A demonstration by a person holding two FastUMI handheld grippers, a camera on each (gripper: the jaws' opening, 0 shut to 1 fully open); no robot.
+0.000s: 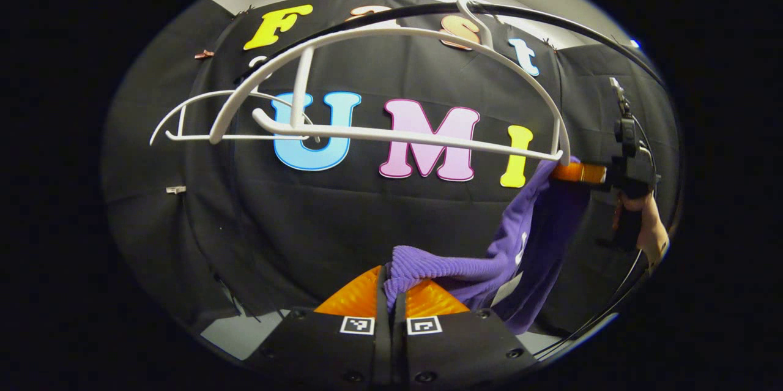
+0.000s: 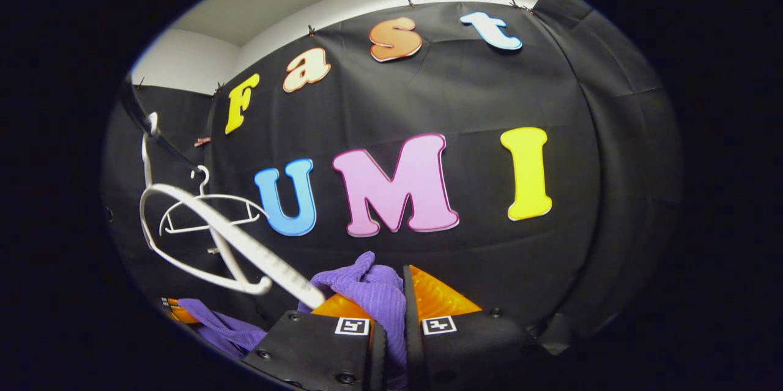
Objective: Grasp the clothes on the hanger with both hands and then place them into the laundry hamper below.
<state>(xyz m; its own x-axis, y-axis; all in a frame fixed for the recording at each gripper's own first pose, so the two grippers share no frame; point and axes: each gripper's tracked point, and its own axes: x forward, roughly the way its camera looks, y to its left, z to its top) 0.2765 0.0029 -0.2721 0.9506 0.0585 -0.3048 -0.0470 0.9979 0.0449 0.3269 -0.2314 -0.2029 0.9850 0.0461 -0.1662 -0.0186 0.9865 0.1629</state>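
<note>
We see the purple garment [image 1: 526, 238] stretched between the two grippers, just below the right-hand end of the near white hanger [image 1: 391, 134], which we take as our landmark. Its ribbed hem is bunched at the left gripper [image 1: 391, 290], whose jaws are pressed together on the cloth at the bottom of the left gripper view, below the hanger's lower bar. From there the fabric climbs up and to the right, where the right gripper [image 1: 572, 172] pinches another part of it just beside the hanger's right tip; a hand [image 1: 648, 229] grips that tool's handle from below, the tool lying roughly level and pointing toward the hanger. In the right gripper view the same garment [image 2: 373, 293] is wedged between that gripper's [image 2: 391, 302] jaws, which are pinched on it, and the hanger's [image 2: 208, 238] end runs down to touch the fabric there. A pale patch on the garment may be a label, but it is too small to read. The hanger's hook sits over a dark rail [image 1: 550, 18] above it. A second white hanger [image 1: 202, 115] hangs farther along the rail, to the left of the near one and bare. Each gripper carries small square black-and-white markers [image 1: 358, 325] near its fingers.
</note>
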